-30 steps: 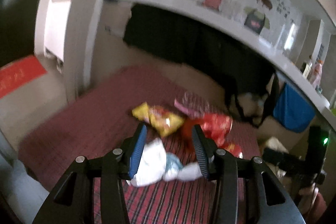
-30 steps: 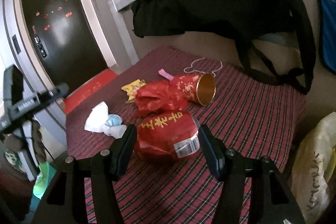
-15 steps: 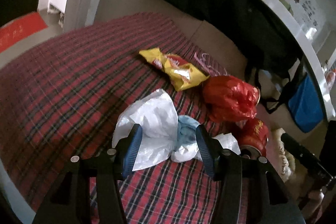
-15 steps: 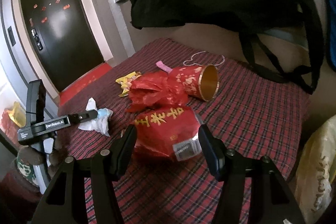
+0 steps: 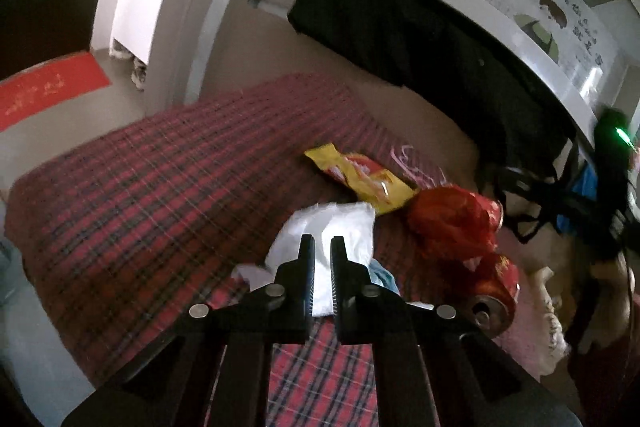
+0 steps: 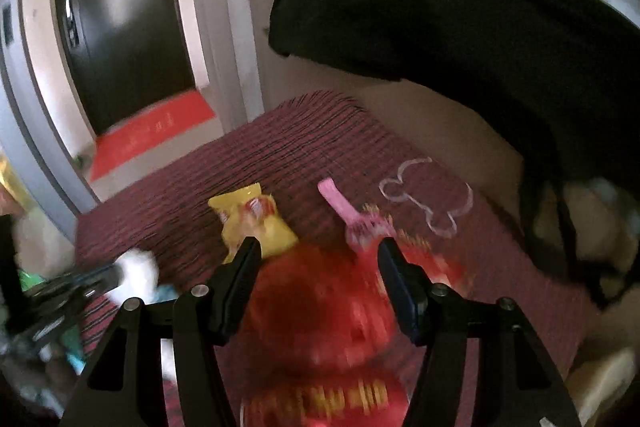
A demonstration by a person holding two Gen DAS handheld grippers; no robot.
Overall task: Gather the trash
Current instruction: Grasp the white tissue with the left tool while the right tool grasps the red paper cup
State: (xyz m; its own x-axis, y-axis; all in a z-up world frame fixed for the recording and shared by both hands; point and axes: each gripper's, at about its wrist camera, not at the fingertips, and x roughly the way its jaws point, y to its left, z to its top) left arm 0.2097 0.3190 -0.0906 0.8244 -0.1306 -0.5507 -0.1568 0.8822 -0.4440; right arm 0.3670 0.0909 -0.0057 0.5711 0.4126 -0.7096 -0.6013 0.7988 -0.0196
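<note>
In the left wrist view my left gripper [image 5: 322, 241] is shut on a crumpled white tissue wad [image 5: 344, 223] lying on the red plaid cloth [image 5: 160, 195]. A yellow snack wrapper [image 5: 360, 179], a crumpled red plastic bag [image 5: 452, 219] and a red can [image 5: 496, 291] lie beyond and to the right. The right wrist view is blurred. There my right gripper [image 6: 319, 251] hovers over the red bag [image 6: 320, 311], its jaws closing slightly, pads apart from the bag. Ahead lie the yellow wrapper [image 6: 252, 223] and a pink scrap [image 6: 340, 207]. The tissue [image 6: 136, 271] shows at left.
A black garment [image 5: 420, 39] hangs from the white shelf behind the cloth. A loop of white string [image 6: 428, 195] lies at the back. The cloth's near-left edge drops to the floor, where a red doormat [image 6: 156, 135] lies before a dark door [image 6: 120, 27].
My left gripper sank onto the white tissue and shut on it. My right gripper swung away from the red can and now sits over the crumpled red bag.
</note>
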